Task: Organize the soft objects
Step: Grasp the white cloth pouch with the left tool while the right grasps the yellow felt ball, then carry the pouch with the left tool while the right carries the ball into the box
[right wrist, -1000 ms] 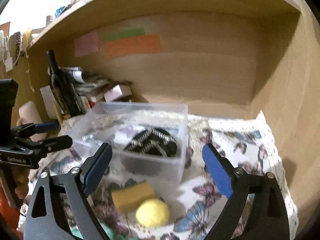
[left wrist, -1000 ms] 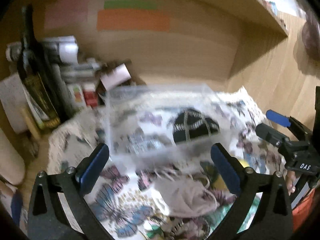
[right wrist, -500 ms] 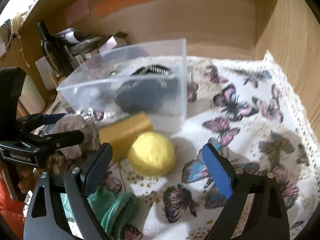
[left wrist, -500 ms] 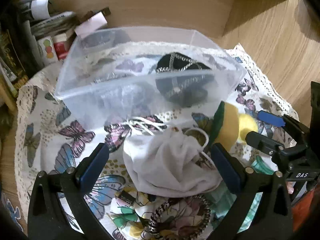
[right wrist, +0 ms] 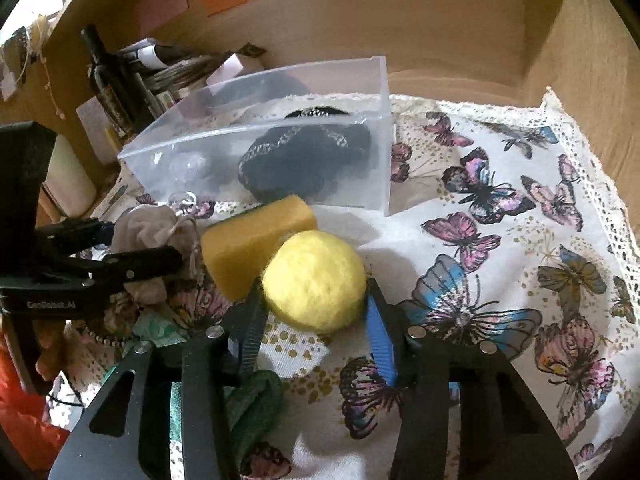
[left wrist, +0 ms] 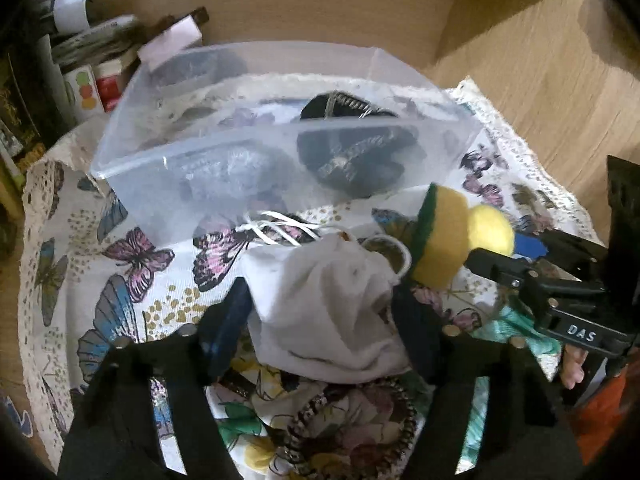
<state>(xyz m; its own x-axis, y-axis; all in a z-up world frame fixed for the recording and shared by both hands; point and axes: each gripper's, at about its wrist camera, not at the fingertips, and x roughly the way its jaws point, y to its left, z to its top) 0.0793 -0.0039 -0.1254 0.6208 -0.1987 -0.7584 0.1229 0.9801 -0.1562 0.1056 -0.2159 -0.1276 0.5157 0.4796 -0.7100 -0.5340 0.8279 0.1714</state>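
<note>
My left gripper (left wrist: 320, 312) is shut on a grey-white drawstring cloth pouch (left wrist: 324, 308), which rests on the butterfly cloth; the pouch also shows in the right wrist view (right wrist: 152, 240). My right gripper (right wrist: 314, 308) is shut on a yellow felt ball (right wrist: 314, 280), seen too in the left wrist view (left wrist: 490, 228). A yellow sponge (right wrist: 256, 240) with a green back lies against the ball. Behind them stands a clear plastic bin (left wrist: 240, 152) holding a black knitted item (left wrist: 360, 160).
A butterfly-print cloth (right wrist: 500, 240) covers the shelf floor. Green fabric (right wrist: 248, 404) and a beaded band (left wrist: 352, 432) lie near my grippers. A dark bottle (right wrist: 108, 76), papers and boxes stand at the back left. A wooden wall rises on the right.
Both grippers moved down and forward, then closed: the left one on the cloth pouch, the right one on the yellow ball.
</note>
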